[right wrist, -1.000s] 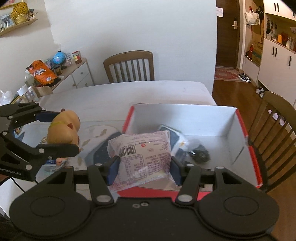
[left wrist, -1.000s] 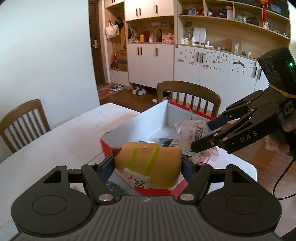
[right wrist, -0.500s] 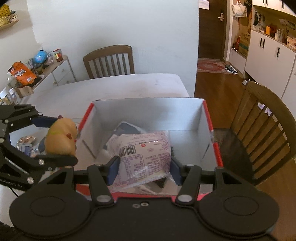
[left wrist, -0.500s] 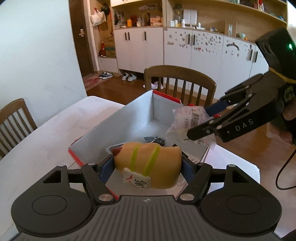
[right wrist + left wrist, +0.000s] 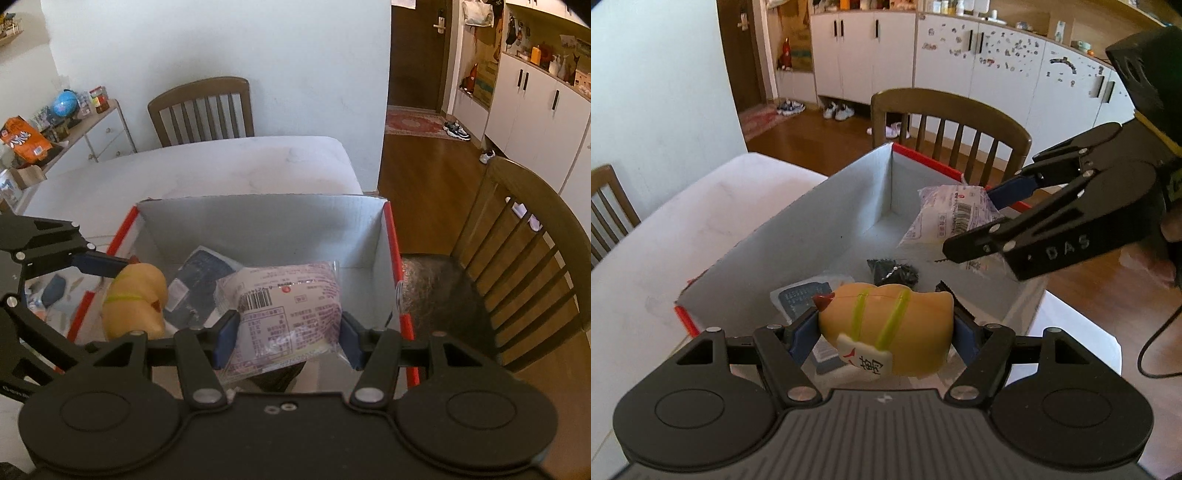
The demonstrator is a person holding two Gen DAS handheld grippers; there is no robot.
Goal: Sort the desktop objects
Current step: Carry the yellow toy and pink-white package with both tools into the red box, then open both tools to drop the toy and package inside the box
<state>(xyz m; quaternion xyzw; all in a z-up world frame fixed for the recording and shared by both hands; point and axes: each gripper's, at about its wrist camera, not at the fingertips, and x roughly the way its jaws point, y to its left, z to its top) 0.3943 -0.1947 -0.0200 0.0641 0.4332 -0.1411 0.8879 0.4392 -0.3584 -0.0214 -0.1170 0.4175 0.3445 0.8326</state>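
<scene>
Left gripper [image 5: 886,325]: jaws clamped around the yellow figurine [image 5: 886,332].
Right gripper [image 5: 288,332]: jaws clamped around the snack packet [image 5: 288,317], above the box [image 5: 258,221].

Box [image 5: 258,221] far half free; pouch [image 5: 201,280], black clump [image 5: 893,271] obstruct floor.

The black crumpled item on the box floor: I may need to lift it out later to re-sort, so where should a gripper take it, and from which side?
Probably from straight above. The black crumpled item lies low on the floor of the box, whose walls block side approaches. Pinch across its narrower width at mid-body. Its exact shape is hard to make out.
</scene>
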